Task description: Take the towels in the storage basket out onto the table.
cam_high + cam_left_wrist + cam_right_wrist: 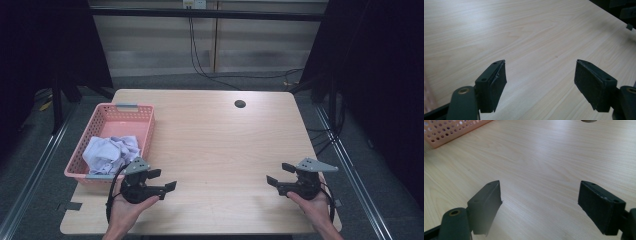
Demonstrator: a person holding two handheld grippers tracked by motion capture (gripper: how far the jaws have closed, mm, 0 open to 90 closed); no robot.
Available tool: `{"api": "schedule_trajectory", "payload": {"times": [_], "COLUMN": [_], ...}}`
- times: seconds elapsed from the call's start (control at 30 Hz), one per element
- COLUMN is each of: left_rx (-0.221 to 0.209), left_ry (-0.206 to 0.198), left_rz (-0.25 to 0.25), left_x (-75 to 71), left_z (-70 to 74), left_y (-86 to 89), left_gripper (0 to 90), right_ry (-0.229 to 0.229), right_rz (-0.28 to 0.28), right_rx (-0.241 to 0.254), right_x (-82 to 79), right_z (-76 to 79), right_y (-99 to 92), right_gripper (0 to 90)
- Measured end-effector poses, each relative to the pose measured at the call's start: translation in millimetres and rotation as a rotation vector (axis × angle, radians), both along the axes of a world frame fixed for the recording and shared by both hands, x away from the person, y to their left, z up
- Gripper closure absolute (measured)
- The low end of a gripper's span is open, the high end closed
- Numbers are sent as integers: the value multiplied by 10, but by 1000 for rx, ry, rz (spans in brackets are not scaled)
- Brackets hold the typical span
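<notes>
A pink perforated basket point(145, 117) stands at the table's left edge, and a crumpled pale lilac cloth point(110, 152) lies in its near half. Just right of the basket's near corner, a hand holds my left gripper point(162, 180) low over the wood, jaws pointing right. Its jaws stand open in the left gripper view point(540, 82) with bare tabletop between them. Near the front right corner, my right gripper point(278, 175) points left toward the other one. It is open too, and the right gripper view point(539, 206) has nothing between its black pads.
The light wooden table point(215, 145) has a round cable hole point(240, 104) at its far right. The basket's corner point(451, 131) appears far off in the right gripper view. Black curtains flank the table, and cables run along the floor behind it.
</notes>
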State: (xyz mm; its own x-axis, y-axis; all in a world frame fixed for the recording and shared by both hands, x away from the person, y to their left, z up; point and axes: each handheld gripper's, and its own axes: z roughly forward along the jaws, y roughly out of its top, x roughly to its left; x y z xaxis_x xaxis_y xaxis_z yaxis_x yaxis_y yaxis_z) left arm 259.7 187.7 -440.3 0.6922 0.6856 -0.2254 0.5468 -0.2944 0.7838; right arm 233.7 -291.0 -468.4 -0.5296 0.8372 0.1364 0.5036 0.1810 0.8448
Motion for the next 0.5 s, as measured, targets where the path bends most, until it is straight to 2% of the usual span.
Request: {"api": "schedule_trajectory", "payload": {"times": [0.1, 0.13, 0.2, 0.23, 0.3, 0.37, 0.4, 0.5], "left_rx": [7, 14, 37, 44, 29, 21, 1, 13], "left_ry": [-19, -17, 4, -1, -11, -20, -25, -38], "left_rz": [16, 35, 43, 63, 77, 93, 119, 122], "left_x": [-4, 8, 54, 58, 57, 59, 61, 70], "left_z": [69, 92, 123, 138, 161, 178, 213, 286], "left_y": [106, 165, 277, 319, 393, 443, 514, 596], "left_gripper": [251, 250, 230, 219, 219, 223, 222, 221], "right_ry": [12, 8, 10, 6, 0, 5, 9, 16], "right_rz": [-1, 2, 9, 11, 23, 22, 24, 34], "right_rx": [-1, -3, -10, -12, -11, -8, -10, -15], "right_x": [0, 0, -6, -5, -7, -1, 7, 12], "right_z": [-5, -6, -4, -6, -5, -4, -8, -19], "right_y": [4, 6, 21, 29, 40, 50, 55, 65], "right_gripper": [175, 174, 178, 184, 221, 178, 177, 177]}}
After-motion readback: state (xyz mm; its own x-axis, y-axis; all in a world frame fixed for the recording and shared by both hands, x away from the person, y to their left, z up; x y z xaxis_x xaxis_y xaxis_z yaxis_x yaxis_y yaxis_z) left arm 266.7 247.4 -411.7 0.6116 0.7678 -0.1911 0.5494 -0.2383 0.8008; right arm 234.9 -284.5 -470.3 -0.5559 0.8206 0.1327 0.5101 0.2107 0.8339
